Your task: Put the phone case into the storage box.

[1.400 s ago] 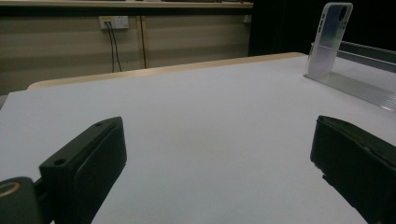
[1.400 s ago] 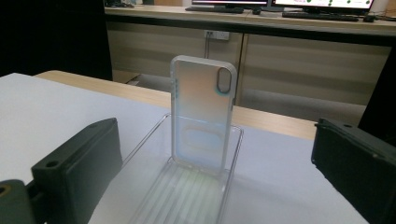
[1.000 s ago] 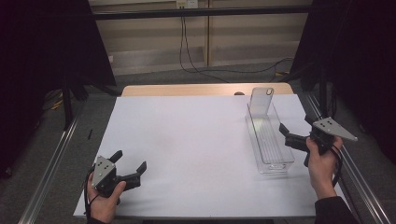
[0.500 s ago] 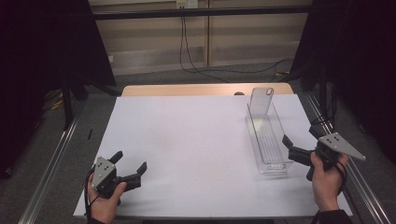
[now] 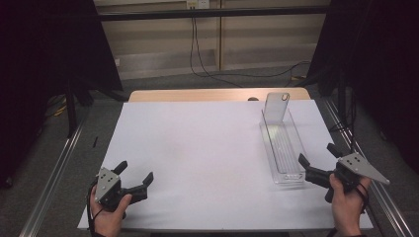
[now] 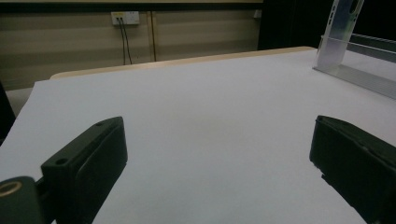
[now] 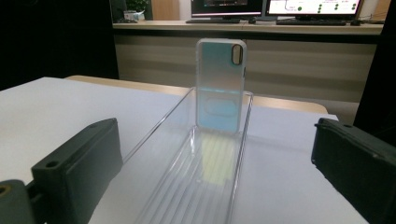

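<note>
**Right gripper lines up on the phone case in the clear tray**

The right gripper [image 5: 316, 159] has its jaws spread wide with nothing between them, pointed along the length of the clear tray [image 5: 281, 148] from its near end. In the right gripper view the two black jaws frame the tray [image 7: 205, 177], and the phone case [image 7: 220, 86] stands upright at the tray's far end, leaning against the end wall, camera cutout at the top. The left gripper [image 5: 134, 174] is also open and empty, held low over the white sheet [image 5: 197, 148] near the table's front left corner, well apart from the tray.

The phone case [image 5: 276, 104] looks thin, light and slightly flexible, with a smooth, glossy back that could slip under hard jaws. It probably tips over at a light touch, since it only leans on the wall. The best hold is likely across its two long edges near the middle, where the rim is stiffest; a pinch on the flat back and front would also work if the jaws can reach past the tray walls. The tray itself seems light and rigid plastic, so it may slide on the sheet if bumped.

Compared with a second ago, the right hand has drawn back towards the person and dropped to the tray's near end, now behind it instead of beside it. The left gripper and the case sit as before.
</note>
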Motion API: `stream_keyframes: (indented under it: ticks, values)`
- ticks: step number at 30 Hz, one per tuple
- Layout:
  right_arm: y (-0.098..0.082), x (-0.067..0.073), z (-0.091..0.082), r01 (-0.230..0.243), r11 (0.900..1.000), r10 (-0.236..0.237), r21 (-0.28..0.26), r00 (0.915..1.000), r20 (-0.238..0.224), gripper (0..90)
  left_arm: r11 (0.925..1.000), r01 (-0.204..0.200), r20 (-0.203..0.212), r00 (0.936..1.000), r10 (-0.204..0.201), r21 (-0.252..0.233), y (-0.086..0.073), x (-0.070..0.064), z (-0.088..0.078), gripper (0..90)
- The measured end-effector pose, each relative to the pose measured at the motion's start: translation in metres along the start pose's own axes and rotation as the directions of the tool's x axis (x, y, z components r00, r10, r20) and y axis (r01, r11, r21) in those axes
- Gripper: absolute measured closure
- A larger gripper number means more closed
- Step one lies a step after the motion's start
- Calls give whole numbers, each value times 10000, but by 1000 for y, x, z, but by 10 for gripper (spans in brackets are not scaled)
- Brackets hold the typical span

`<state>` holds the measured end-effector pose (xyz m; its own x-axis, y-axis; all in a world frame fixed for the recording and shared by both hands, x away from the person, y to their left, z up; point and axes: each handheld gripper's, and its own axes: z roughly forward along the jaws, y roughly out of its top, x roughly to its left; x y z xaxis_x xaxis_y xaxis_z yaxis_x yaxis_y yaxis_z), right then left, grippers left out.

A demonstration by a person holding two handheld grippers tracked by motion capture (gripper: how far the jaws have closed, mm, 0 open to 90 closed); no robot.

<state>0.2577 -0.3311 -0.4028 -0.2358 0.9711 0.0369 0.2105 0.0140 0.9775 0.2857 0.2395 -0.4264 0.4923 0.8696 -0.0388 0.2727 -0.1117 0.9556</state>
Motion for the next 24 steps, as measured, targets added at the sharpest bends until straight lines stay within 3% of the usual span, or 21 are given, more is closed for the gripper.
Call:
stream_keyframes:
  ticks: [18, 24]
  values:
    - [-28, 10, -27, -30, 9998, 27, 201, 9999, 123, 7, 9992, 120, -1, 9999, -121, -387, -2, -1, -6, 36]
    - [-41, 9, -30, -60, 9992, 55, 383, 9999, 140, 2, 9995, 71, -38, 10000, -72, -295, -3, -2, -6, 34]
